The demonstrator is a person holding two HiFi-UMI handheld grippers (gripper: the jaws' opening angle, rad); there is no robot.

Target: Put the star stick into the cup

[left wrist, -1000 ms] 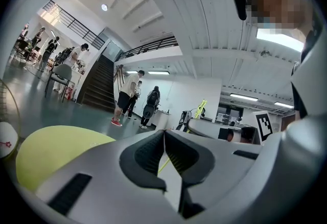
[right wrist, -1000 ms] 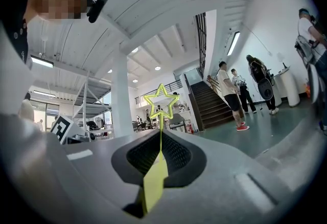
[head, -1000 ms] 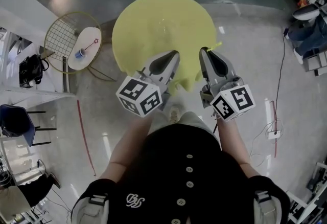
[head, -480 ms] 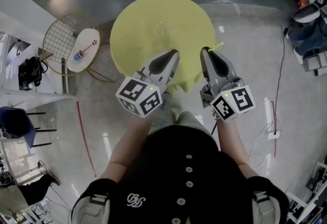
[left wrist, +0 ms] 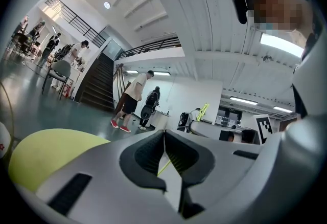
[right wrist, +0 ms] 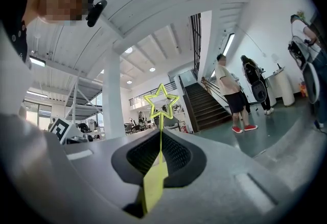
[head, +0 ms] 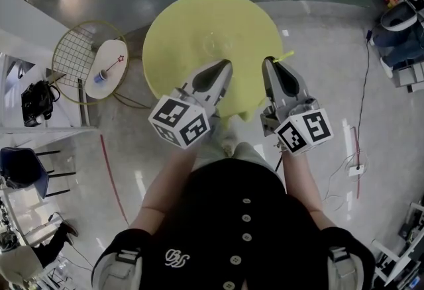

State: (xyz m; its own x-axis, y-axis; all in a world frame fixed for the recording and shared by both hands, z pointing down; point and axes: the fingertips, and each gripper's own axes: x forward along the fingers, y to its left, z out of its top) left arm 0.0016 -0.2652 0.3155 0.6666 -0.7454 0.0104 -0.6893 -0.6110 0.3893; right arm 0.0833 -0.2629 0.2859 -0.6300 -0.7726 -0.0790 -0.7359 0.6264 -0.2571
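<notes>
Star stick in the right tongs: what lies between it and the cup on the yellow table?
Nothing: between star stick and cup the head view shows only bare table.

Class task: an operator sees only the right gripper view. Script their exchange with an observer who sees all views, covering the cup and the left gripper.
Operator: My right gripper clamps a yellow star stick. Where's the cup?
Observer: A small blue cup stands on a white side table, left of the round yellow table.
Operator: And the left gripper?
Observer: Its fingers meet at the tips.
</notes>
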